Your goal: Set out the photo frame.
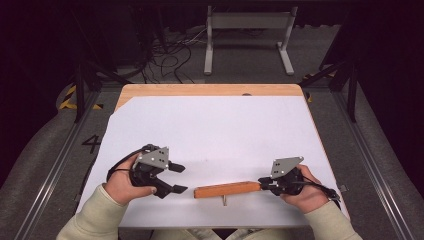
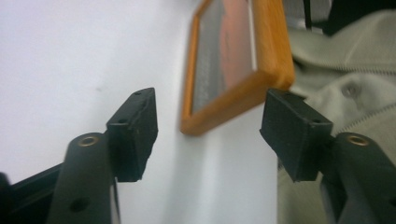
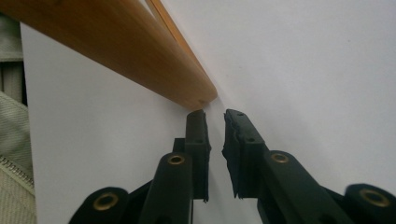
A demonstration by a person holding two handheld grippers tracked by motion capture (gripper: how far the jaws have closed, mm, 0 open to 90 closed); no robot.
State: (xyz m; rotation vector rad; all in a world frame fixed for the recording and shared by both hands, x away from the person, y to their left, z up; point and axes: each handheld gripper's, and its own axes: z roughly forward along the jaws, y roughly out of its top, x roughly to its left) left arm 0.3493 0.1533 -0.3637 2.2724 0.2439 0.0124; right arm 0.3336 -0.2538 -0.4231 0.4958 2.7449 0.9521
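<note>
Since the wooden frame [image 1: 227, 189] looks stiff, light and glazed – fragile – its rim is best gripped; left gripper [image 1: 176, 178] spread, right gripper [image 3: 215, 122] nearly closed, pinching nothing.

Pale beige sleeves cover both forearms; each black gripper, left [image 1: 176, 178] and right [image 1: 262, 183], carries a grey three-cornered plate, brass-ringed screws and a black cable.
</note>
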